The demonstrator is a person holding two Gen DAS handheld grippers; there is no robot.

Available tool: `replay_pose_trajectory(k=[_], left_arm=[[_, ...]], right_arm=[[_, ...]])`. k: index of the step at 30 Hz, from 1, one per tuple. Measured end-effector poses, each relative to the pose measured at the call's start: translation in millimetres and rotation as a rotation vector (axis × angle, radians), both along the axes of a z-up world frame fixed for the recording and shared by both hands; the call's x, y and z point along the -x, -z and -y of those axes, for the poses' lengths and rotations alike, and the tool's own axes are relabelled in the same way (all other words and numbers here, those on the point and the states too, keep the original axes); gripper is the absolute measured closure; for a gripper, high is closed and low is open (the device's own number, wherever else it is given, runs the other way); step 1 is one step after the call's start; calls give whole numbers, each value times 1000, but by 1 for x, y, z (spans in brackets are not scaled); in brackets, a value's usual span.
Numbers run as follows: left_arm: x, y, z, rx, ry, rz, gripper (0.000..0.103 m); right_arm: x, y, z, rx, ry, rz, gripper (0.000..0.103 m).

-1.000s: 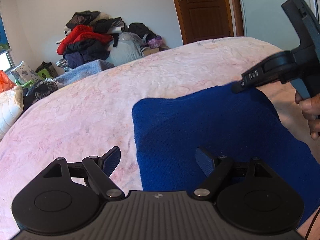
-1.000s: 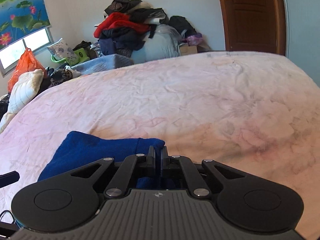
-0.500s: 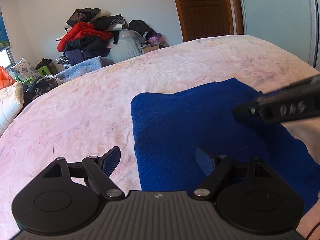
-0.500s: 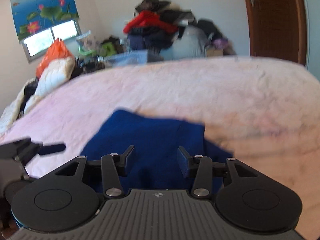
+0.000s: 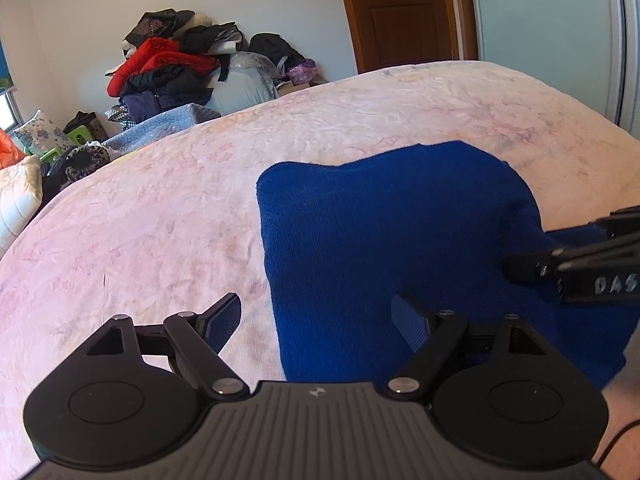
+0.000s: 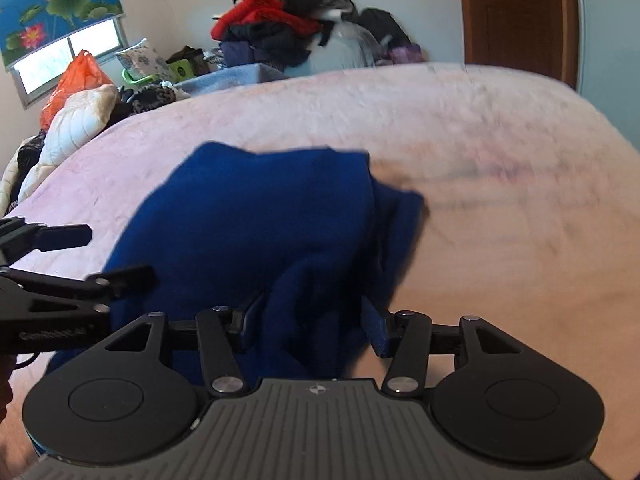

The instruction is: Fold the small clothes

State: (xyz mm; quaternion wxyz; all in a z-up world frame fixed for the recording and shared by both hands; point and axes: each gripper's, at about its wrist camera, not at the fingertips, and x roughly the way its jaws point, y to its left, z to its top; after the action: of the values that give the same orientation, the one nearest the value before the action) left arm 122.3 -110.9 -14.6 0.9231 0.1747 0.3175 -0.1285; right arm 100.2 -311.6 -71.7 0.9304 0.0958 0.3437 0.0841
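Note:
A dark blue knit garment (image 5: 384, 240) lies folded on the pink bedspread (image 5: 160, 220); it also shows in the right wrist view (image 6: 256, 224). My left gripper (image 5: 316, 320) is open, straddling the garment's near left edge. It shows from the side in the right wrist view (image 6: 116, 256). My right gripper (image 6: 308, 320) is open over the garment's near right part, with a raised fold of cloth between its fingers. Its fingers (image 5: 524, 268) reach in from the right in the left wrist view.
A heap of clothes (image 5: 180, 68) and bags stands against the far wall. Pillows and an orange bag (image 6: 76, 84) lie at the left by the window. A wooden door (image 5: 400, 12) is at the back right. The bedspread extends widely around the garment.
My right gripper was shut a second ago; it has opened and dropped lower over the garment's right side. The left gripper has stayed open and nearly still.

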Motion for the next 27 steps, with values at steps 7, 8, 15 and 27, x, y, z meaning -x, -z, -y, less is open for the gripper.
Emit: replay_pose_trajectory(k=[7, 8, 15, 27], left_arm=[[23, 8, -43, 87, 71, -14, 10], [23, 11, -53, 117, 74, -31, 9], [5, 30, -108, 499, 52, -264, 9], [1, 28, -111, 607, 139, -365, 93]], right_arm=[[33, 4, 29, -142, 32, -5, 27], [35, 9, 35, -183, 17, -28, 27], [40, 19, 34, -412, -190, -90, 30], [31, 36, 21, -552, -90, -104, 81]])
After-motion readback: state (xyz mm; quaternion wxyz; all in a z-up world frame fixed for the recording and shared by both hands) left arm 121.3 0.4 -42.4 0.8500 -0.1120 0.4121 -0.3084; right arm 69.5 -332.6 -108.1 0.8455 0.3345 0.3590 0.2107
